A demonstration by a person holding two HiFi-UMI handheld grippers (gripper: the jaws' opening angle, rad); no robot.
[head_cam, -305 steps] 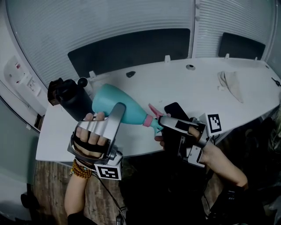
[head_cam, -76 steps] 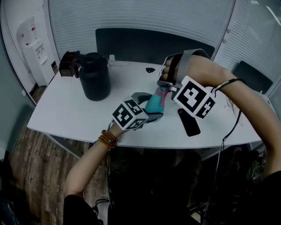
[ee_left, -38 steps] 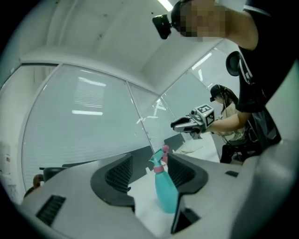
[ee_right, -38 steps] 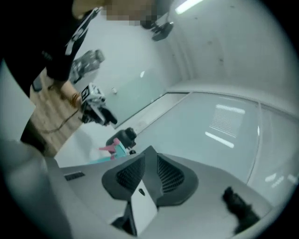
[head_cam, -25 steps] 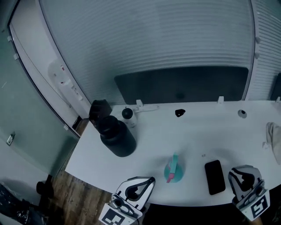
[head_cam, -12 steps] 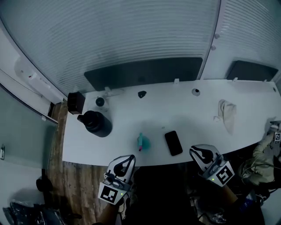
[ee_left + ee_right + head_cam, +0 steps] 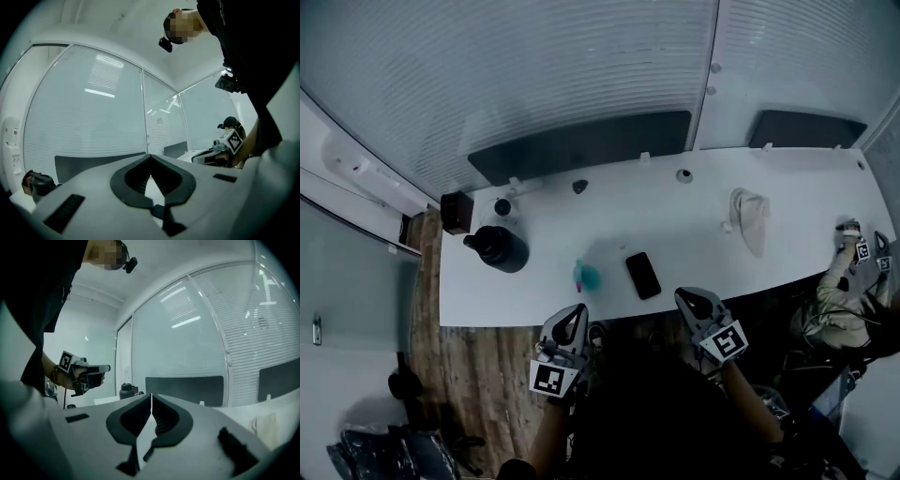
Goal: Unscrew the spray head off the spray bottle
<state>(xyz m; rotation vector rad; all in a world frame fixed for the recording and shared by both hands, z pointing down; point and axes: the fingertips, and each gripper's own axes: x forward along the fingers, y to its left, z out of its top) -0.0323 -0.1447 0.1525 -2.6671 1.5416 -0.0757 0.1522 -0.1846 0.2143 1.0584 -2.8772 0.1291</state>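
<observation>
While bottle (image 7: 587, 277) stands alone, left gripper (image 7: 577, 312) clenched, right gripper (image 7: 687, 297) closing, both empty; likely light, slick: grip body.

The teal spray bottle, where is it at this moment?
In the head view the spray bottle sits on the white table near the front edge, just left of the black phone and right of the dark jug.

Table (image 7: 694, 216) with bottle (image 7: 586, 277), phone (image 7: 643, 275), cloth (image 7: 750, 217), jug (image 7: 499, 248)
</observation>
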